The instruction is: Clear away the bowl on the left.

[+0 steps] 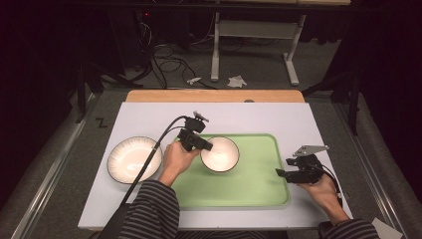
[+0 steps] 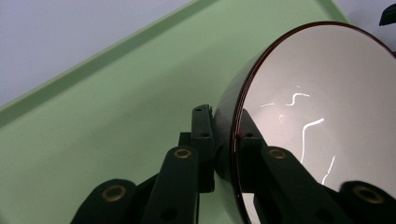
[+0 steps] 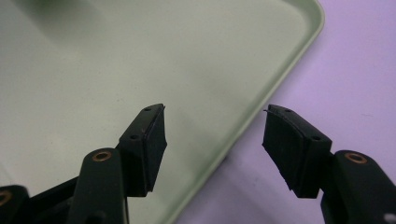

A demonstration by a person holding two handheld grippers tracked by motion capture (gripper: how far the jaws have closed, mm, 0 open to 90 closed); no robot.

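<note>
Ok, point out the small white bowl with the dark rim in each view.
High view: small white bowl with the dark rim at centre, over the green tray, left gripper shut on its rim.
Left gripper view: right half, rim between the jaws.
Right gripper view: not in it.
Shared landmark: the green tray.

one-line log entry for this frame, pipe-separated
left gripper: shut on bowl rim, over green tray | right gripper: open, empty, at tray's right edge | plate: on mat left of tray

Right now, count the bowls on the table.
2: one bowl over the green tray, its rim clamped by the left gripper; one striped bowl left of the tray.
</note>
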